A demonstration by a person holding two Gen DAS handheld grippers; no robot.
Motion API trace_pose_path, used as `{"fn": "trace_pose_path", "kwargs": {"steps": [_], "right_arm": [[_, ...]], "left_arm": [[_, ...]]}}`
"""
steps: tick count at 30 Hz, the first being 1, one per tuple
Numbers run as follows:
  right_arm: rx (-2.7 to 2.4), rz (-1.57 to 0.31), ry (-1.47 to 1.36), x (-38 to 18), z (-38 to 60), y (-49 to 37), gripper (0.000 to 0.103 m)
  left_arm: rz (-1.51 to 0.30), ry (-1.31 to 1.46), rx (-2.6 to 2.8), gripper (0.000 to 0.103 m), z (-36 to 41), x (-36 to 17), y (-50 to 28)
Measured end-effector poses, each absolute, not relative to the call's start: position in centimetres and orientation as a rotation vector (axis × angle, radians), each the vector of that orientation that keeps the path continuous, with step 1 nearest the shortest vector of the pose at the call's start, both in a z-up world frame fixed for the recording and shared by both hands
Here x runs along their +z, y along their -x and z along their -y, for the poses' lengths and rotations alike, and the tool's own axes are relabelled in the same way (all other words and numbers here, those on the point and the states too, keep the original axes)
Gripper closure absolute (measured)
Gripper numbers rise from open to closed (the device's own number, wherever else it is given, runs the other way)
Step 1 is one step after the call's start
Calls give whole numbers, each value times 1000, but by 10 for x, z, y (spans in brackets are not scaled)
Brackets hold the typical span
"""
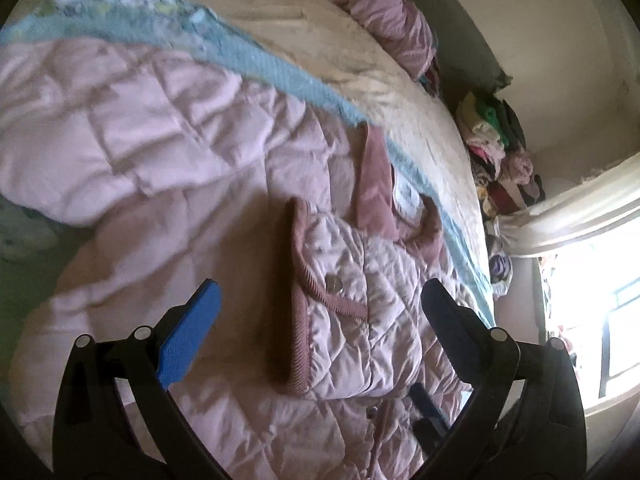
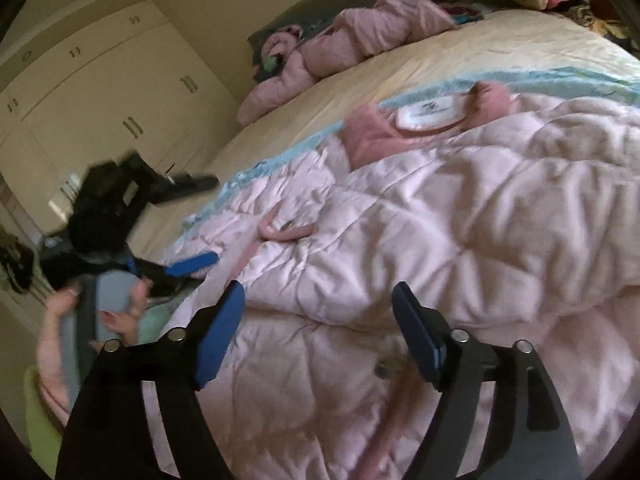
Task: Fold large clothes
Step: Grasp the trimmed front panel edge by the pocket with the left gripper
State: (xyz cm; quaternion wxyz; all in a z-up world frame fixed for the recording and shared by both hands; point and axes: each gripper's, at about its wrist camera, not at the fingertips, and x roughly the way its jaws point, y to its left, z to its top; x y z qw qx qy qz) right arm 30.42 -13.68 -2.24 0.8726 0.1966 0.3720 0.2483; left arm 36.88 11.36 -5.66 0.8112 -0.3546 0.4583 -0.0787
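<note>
The quilted jacket (image 2: pixel 460 216) is lying spread across the near part of the bed (image 2: pixel 460 52), its collar (image 2: pixel 424 120) pointing toward the far side. A second jacket (image 2: pixel 360 40) is lying bunched along the bed's far edge. A heap of clothes (image 1: pixel 500 152) is sitting beyond the bed, beside the curtain (image 1: pixel 580 208)

2 wrist views, close, angled down, sharing pink jacket (image 1: pixel 340 280)
</note>
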Motion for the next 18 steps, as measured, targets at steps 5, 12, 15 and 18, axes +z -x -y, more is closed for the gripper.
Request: {"fn": "trace_pose_path", "kwargs": {"steps": [5,12,15,18], "right_arm": [[461,-734,-407,-10,163,-292,25],[391,-678,-420,3,198,-275,25],[369,-673,-434,4,209,-272,25],[343,-677,-457,1,218,-270,25]], "left_arm": [[-1020,693,-181,10,-94,-74,-375],[-1023,586,-218,51,-69,-80,-379],[-1022,526,-216,71,-58,-82,-380],[-972,481,-218,89,-55,-70,-377]]}}
